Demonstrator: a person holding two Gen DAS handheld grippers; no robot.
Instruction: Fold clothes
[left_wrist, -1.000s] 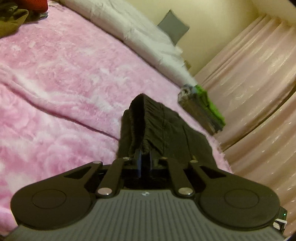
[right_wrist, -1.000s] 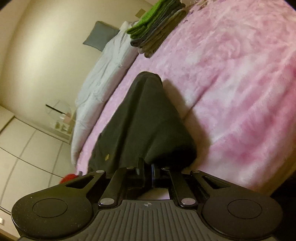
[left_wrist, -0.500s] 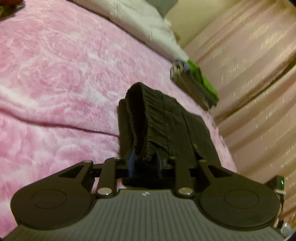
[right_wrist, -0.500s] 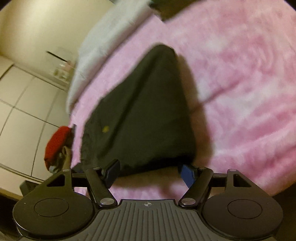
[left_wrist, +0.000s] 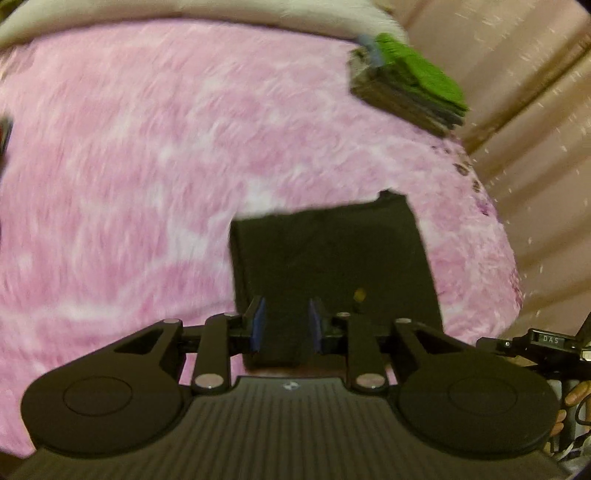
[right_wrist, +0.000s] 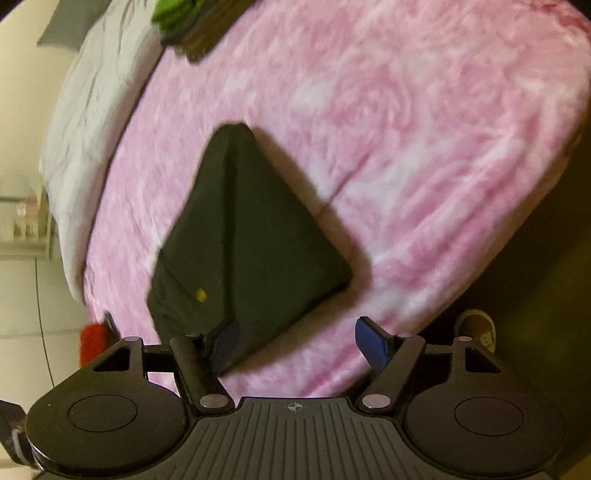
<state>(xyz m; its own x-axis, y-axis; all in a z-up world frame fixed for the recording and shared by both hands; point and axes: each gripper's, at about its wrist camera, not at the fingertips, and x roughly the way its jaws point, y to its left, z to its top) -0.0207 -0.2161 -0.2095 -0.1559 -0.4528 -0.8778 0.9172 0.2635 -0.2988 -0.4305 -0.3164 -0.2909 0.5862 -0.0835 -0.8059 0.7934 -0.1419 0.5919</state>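
Note:
A dark folded garment with a small yellow mark lies flat on the pink fleece blanket. My left gripper hovers above its near edge. Its blue pads stand a little apart and are closing, and they press on no cloth. In the right wrist view the same garment lies as a folded wedge on the blanket. My right gripper is open wide above the garment's near corner, holding nothing. Both views are blurred by motion.
A stack of folded clothes with a green one on top sits at the far end of the bed. A white duvet runs along one side, pink curtains along another. A red item lies near the bed's corner.
Both grippers let go of the dark garment, which dropped flat onto the blanket. Both then rose and tilted downward, the left one the most.

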